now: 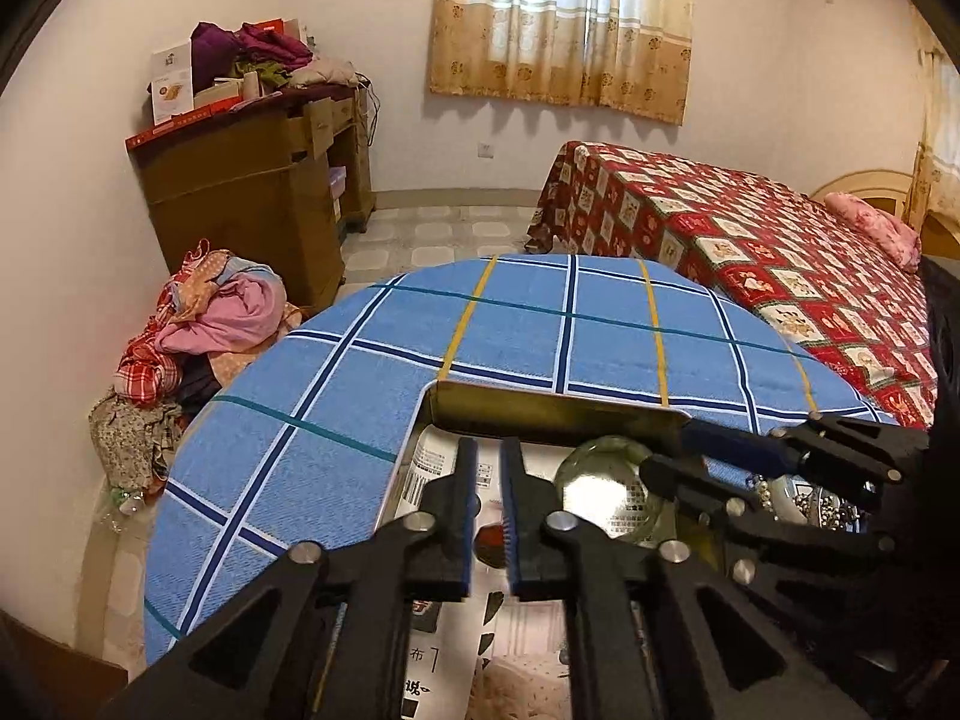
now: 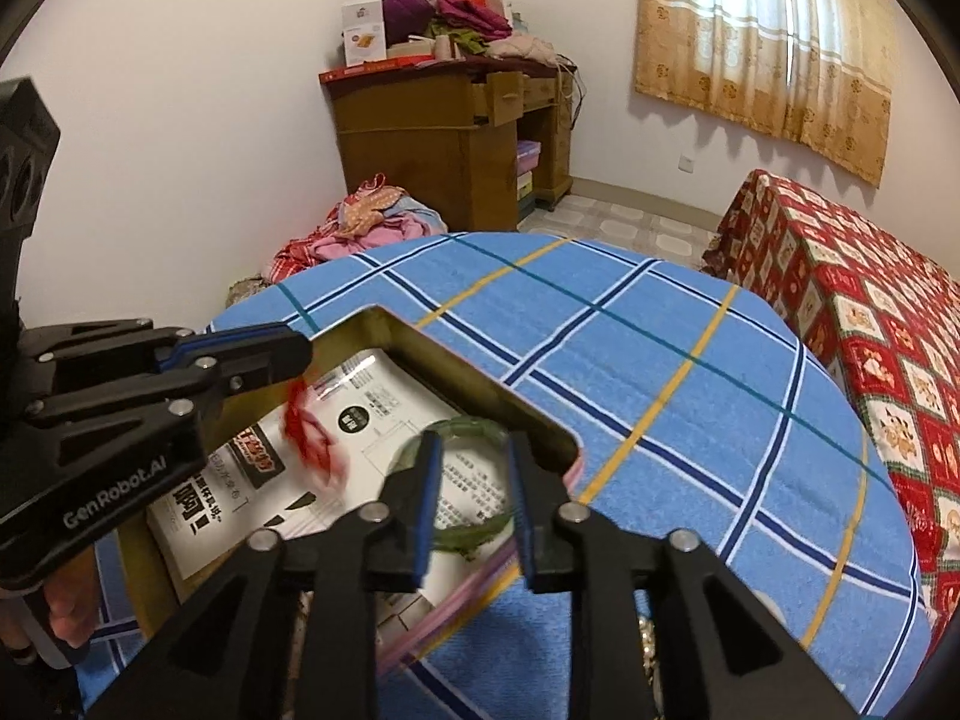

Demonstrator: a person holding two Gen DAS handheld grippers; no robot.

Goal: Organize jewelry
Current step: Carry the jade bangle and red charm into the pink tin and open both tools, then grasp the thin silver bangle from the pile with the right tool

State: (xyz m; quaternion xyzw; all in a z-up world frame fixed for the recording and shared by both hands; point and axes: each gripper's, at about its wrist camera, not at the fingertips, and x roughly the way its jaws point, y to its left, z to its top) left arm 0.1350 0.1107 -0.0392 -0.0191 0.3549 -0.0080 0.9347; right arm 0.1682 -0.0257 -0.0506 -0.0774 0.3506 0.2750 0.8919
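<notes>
We counted two grippers, one open tin, one green bangle and one red item, all on a table under a blue checked cloth [image 2: 690, 360].

The left gripper [image 1: 489, 516] stood over the tin [image 1: 558, 405] with its jaws slightly parted and nothing visible between the pads. In the right wrist view its fingertips [image 2: 282, 348] hung above the tin's far corner, and the red item [image 2: 312, 438], blurred, sat just below them; we could not tell whether it touched them, nor what it was.

The right gripper [image 2: 474, 510] had its jaws moderately spread, pressing on nothing. The green bangle [image 2: 462, 426] lay flat in the tin directly beneath, its ring passing behind both fingers; contact could not be confirmed.

The tin [image 2: 474, 378], gold-walled, held printed paper packets [image 2: 372, 402] along its floor, with the bangle and the red item on top. In the left wrist view the bangle [image 1: 606, 495] lay near the tin's right end. Beyond that end a cluster of beads [image 1: 831, 507], partly hidden behind the right gripper [image 1: 672, 456], was visible; its container could not be made out.
</notes>
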